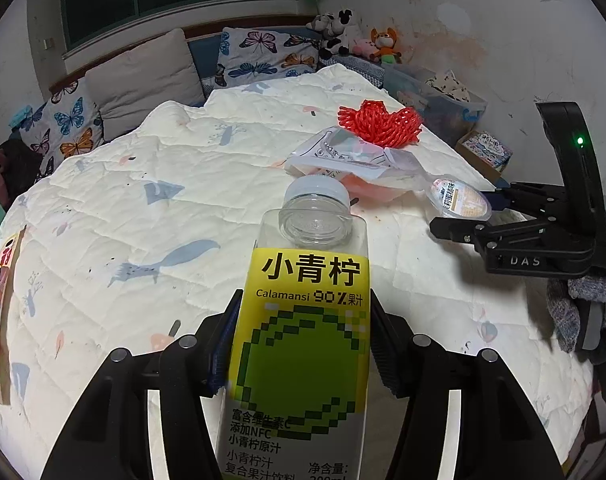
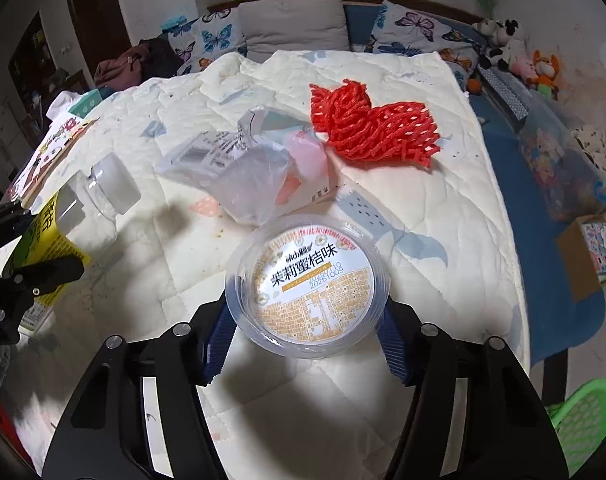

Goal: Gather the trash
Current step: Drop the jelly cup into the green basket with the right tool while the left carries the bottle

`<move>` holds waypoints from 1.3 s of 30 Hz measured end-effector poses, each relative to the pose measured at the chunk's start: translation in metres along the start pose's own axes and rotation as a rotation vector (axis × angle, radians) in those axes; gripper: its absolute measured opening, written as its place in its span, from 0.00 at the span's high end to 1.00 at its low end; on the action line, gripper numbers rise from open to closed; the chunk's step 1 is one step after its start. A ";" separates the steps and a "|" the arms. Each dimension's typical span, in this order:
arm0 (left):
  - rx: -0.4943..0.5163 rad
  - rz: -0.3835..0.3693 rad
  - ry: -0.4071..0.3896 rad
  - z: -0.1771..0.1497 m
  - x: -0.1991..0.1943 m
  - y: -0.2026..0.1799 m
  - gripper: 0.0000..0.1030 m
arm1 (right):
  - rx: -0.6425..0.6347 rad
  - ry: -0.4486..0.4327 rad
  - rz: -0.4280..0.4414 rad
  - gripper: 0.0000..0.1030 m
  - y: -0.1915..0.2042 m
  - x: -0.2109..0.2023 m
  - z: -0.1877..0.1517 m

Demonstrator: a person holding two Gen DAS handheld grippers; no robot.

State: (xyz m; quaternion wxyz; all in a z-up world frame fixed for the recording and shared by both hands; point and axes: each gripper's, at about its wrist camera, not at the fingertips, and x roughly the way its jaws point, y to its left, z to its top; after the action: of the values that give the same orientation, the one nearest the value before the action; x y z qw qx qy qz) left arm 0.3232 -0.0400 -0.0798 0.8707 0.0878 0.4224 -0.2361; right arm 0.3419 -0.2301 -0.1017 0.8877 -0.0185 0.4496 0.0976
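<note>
Left gripper (image 1: 303, 344): clamped on bottle (image 1: 303, 320), above bed (image 1: 143, 208).
Right gripper (image 2: 305, 344): clamped on cup (image 2: 307, 284).
Mid-bed: wrappers (image 2: 239, 168), red net (image 2: 371, 124).

Yellow-green bottle (image 1: 303, 320), red netting (image 1: 379, 122)

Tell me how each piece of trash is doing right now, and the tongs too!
Juice bottle: empty, capped, gripped by the left tongs.
Plastic cup: sealed with its lid, held in the right tongs.
Clear plastic bag: crumpled, lying on the quilt.
Red foam net: lying loose, untouched.
</note>
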 end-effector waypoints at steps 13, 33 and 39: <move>0.011 -0.027 -0.025 -0.008 -0.029 -0.025 0.46 | 0.032 -0.077 0.042 0.43 0.000 -0.060 -0.033; 0.195 -0.197 -0.059 0.010 -0.041 -0.167 0.46 | 0.408 -0.053 -0.261 0.41 -0.183 -0.163 -0.183; 0.248 -0.229 -0.042 0.016 -0.034 -0.208 0.46 | 0.496 -0.046 -0.278 0.41 -0.215 -0.159 -0.209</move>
State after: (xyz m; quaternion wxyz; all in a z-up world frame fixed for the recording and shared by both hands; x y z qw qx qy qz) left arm 0.2154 -0.2154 -0.0340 0.8293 0.1408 0.3790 -0.3858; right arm 0.1248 -0.4907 -0.1106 0.8801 0.1399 0.4324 -0.1375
